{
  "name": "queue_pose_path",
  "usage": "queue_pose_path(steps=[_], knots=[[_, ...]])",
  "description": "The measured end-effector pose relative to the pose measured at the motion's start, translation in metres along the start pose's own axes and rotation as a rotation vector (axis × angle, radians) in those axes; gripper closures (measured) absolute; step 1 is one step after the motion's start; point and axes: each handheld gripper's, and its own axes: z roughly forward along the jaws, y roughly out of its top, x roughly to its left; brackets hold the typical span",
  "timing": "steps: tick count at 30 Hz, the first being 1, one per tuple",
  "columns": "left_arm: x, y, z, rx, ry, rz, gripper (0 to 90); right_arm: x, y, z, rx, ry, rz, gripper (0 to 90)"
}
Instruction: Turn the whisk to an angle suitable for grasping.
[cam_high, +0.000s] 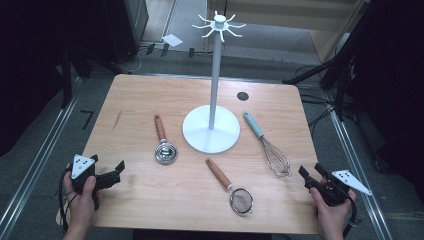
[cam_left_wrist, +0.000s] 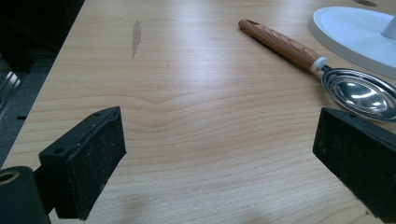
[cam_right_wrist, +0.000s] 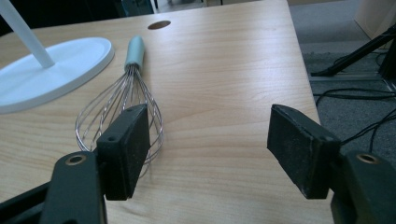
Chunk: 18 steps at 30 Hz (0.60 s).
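Both hands rest at the near counter (cam_high: 150, 90) edge. Left tool (cam_high: 116, 171) released, nothing between its jaws; right tool (cam_high: 306, 176) likewise spread and empty. Whisk (cam_high: 270, 147) lies just ahead of the right tool, right of the white hook stand (cam_high: 212, 127); measuring spoon (cam_high: 163, 142) ahead of the left. Nothing grasped yet. Likely next: right tool reaches for the whisk handle, which points away.
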Motion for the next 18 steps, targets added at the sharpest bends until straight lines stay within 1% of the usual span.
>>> queue_pose_path(steps=[2,5,6,7,8,9,10,11,13,14,15,16,17,18], knots=[[0.000,0.000,0.000,-0.001,0.000,-0.001,3.0,0.000,0.001,-0.001,-0.007,0.005,0.006,31.3],[0.000,0.000,0.001,0.000,0.002,-0.003,3.0,0.001,0.005,-0.003,-0.006,-0.008,0.008,31.2],[0.000,0.000,0.001,-0.002,0.003,-0.007,3.0,0.002,0.007,-0.002,0.002,-0.029,0.013,35.9],[0.000,0.001,0.001,-0.001,0.002,-0.009,3.0,0.007,0.011,-0.002,0.022,-0.074,0.013,38.9],[0.001,0.001,0.001,0.003,0.002,-0.012,3.0,0.010,0.013,-0.002,0.019,-0.064,-0.001,39.2],[0.001,0.001,0.001,0.003,0.002,-0.012,3.0,0.010,0.013,-0.002,0.019,-0.064,-0.001,39.2],[0.001,0.001,0.001,0.001,0.000,-0.014,3.0,0.013,0.015,-0.001,0.019,-0.046,-0.015,39.2],[0.001,0.001,0.001,0.000,0.000,-0.014,3.0,0.015,0.017,0.000,0.026,-0.021,-0.018,39.9],[0.001,0.001,0.001,0.001,0.003,-0.011,3.0,0.020,0.024,0.001,0.042,0.007,-0.040,43.6],[0.000,0.001,0.001,0.000,0.002,-0.011,3.1,0.025,0.032,0.004,0.074,0.045,-0.090,45.2],[0.000,0.001,0.001,0.000,0.002,-0.011,3.1,0.025,0.032,0.004,0.074,0.045,-0.090,45.2],[0.000,0.001,0.001,0.001,0.004,-0.010,3.1,0.029,0.039,0.008,0.131,0.089,-0.144,46.0],[0.000,0.001,0.001,0.001,0.004,-0.010,3.1,0.029,0.039,0.008,0.131,0.089,-0.144,46.0],[0.000,0.001,0.001,0.003,0.004,-0.011,3.1,0.035,0.045,0.012,0.174,0.108,-0.185,46.6]])
